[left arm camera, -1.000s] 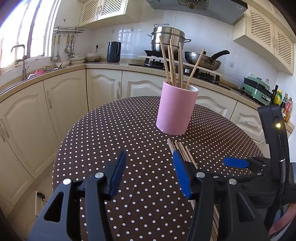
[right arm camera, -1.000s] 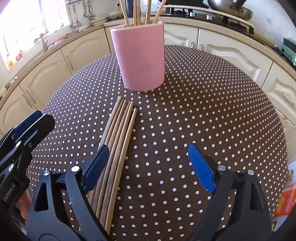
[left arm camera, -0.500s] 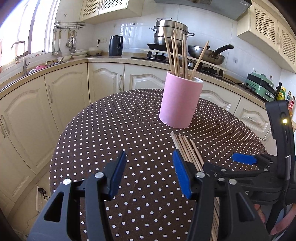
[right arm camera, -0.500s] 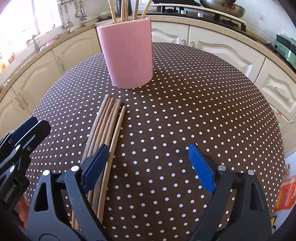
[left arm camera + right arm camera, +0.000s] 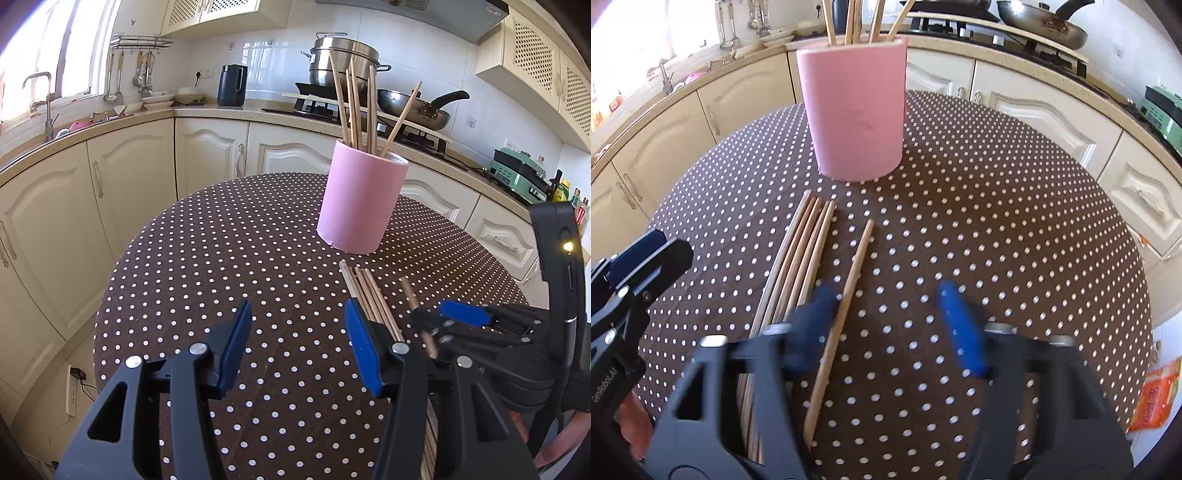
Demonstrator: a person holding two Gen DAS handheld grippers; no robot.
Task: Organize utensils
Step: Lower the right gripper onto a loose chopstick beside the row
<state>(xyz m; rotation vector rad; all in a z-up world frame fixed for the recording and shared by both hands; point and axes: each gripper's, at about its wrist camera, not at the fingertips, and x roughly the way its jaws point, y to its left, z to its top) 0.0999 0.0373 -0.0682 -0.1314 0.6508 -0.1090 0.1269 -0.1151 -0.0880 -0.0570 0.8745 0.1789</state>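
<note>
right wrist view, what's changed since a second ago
The right gripper has just been closing its jaws, blurred, with one chopstick between them; it is now split off to the right of the bundle. The pink holder and the half-open left gripper stayed put.

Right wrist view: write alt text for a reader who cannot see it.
The right gripper, its jaws just closing and blurred, straddles one chopstick nudged apart from a bundle of chopsticks on a polka-dot table. A pink holder with more chopsticks stands behind; the left gripper shows at the left edge.
</note>
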